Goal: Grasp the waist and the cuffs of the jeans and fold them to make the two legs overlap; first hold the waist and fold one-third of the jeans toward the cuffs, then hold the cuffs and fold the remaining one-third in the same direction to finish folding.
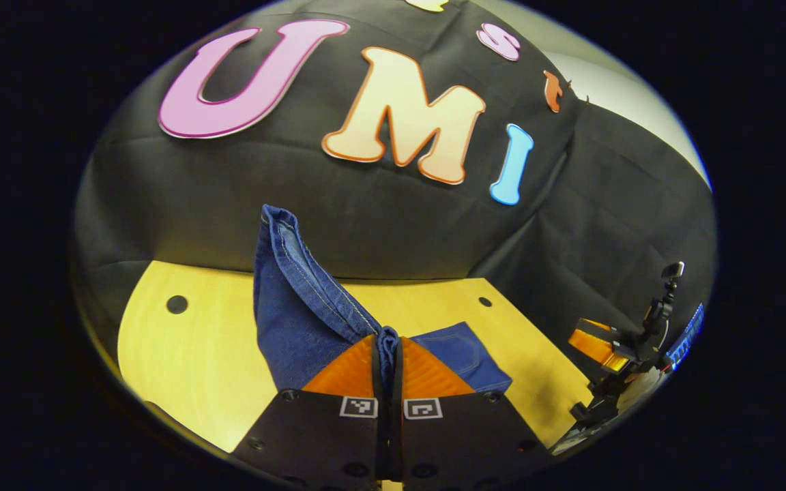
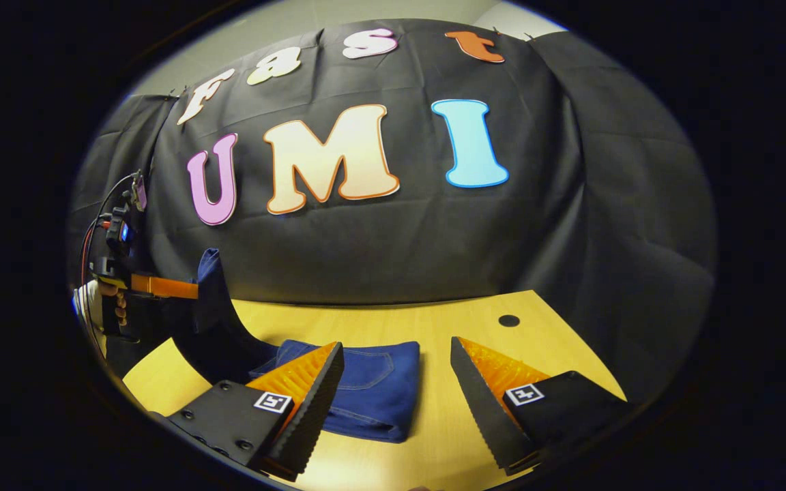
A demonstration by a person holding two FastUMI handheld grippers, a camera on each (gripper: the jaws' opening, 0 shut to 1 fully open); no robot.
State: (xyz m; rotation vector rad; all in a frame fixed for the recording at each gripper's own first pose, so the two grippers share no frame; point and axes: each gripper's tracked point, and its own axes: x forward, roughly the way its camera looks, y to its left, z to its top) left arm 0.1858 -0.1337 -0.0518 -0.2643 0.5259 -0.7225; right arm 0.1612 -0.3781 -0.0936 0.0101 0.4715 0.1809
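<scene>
Left gripper [image 1: 387, 354]: fingers pressed together on a fold of the jeans [image 1: 297, 307], pinching the denim between the pads. From the pinch the cloth rises as a tall flap, seam outward, its top edge standing against the wall [image 1: 229, 204]; the rest trails down to the right onto the table [image 1: 188, 348], where a pocket panel lies flat.

Right gripper [image 2: 396, 382]: fingers spread wide, nothing between them, held above the near part of the table [image 2: 434, 436]. The folded body of the jeans [image 2: 372, 389] lies flat just beyond and partly behind its left finger; the gap between the fingers opens onto bare tabletop.

In the right gripper view the left gripper [image 2: 161, 286] appears far left, held by a hand [image 2: 117, 303], lifting one end of the jeans clear of the table near the left edge.

In the left gripper view the right gripper [image 1: 598, 344] sits at the far right, past the table's right edge.

Open room: bare wood to the left of the raised flap and to the right of the folded denim. The back edge of the table meets the wall. Small dark holes [image 1: 177, 304] mark the tabletop near its far corners.
</scene>
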